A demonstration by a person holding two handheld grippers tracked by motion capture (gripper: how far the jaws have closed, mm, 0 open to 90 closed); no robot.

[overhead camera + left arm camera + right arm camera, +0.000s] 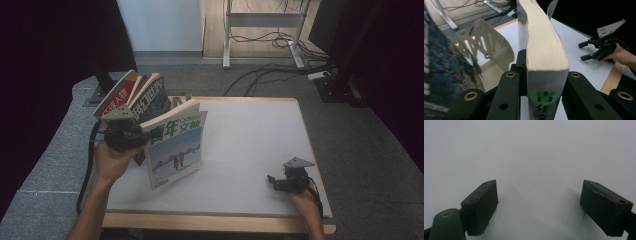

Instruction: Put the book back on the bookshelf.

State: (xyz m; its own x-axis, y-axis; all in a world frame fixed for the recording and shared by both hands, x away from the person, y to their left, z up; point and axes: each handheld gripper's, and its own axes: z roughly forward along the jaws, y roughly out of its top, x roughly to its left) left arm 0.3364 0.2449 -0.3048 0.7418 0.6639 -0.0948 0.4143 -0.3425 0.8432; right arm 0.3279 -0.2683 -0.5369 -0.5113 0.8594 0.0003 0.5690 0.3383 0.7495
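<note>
Held thing: a magazine with green title characters is clamped at its spine by the fingers of the left gripper, lifted off the tabletop.
Long axis: the spine is kept roughly upright, pages fanned away from the fingers.
Neighbours: a metal bookend and other magazines are seen just beside it, at the left.
Right gripper: rested well apart on the tabletop, fingers spread and empty.
Nearer hand: the left.

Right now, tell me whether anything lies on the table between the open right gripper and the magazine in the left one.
Nothing visible: bare table separates the right gripper from the magazine clamped in the left gripper.
</note>
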